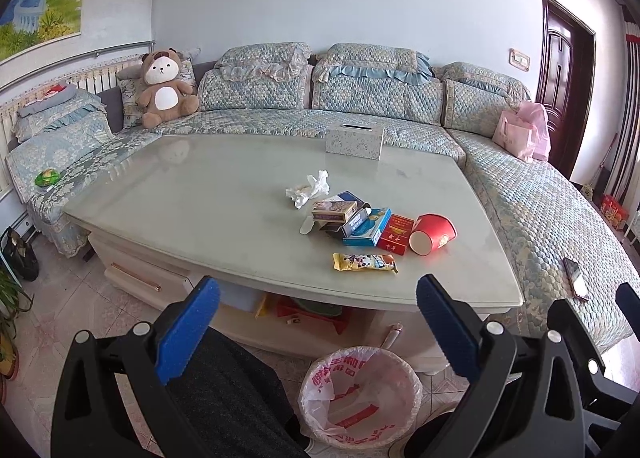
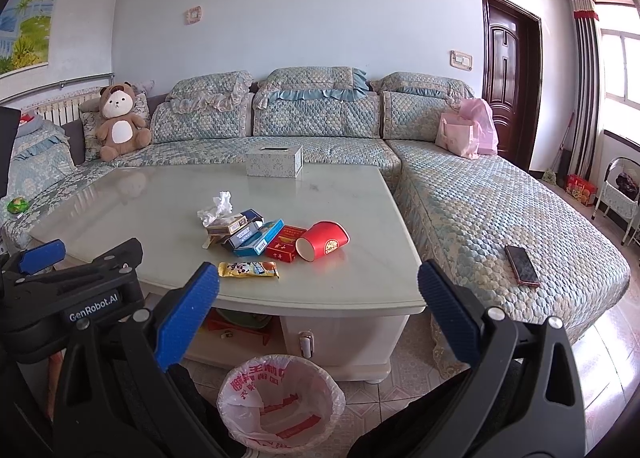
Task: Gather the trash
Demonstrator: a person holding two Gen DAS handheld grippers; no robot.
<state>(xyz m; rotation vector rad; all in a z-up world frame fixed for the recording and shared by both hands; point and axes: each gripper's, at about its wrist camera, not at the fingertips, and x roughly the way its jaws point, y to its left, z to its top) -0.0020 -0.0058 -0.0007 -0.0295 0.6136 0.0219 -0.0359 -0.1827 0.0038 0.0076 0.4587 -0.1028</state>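
Trash lies on the pale coffee table (image 1: pixel 200 202) (image 2: pixel 340 278): a crumpled white tissue (image 1: pixel 310 188) (image 2: pixel 218 207), a pile of small cartons (image 1: pixel 352 220) (image 2: pixel 248 232), a red pack (image 1: pixel 395 234) (image 2: pixel 285 243), a tipped red paper cup (image 1: pixel 434 233) (image 2: pixel 323 240) and a yellow snack wrapper (image 1: pixel 364 262) (image 2: pixel 248 269). A bin lined with a pink-white bag (image 1: pixel 360 394) (image 2: pixel 280 404) stands on the floor in front of the table. My left gripper (image 1: pixel 318 322) is open and empty above the floor, short of the table. My right gripper (image 2: pixel 318 318) is open and empty, beside it.
A blue quilted sofa (image 1: pixel 540 210) (image 2: pixel 480 210) wraps around the table. On it are a teddy bear (image 1: pixel 164 88), a pink bag (image 2: pixel 466 132), a phone (image 2: pixel 522 265) and a green item (image 1: pixel 47 177). A tissue box (image 1: pixel 354 142) (image 2: pixel 274 162) stands on the table's far edge.
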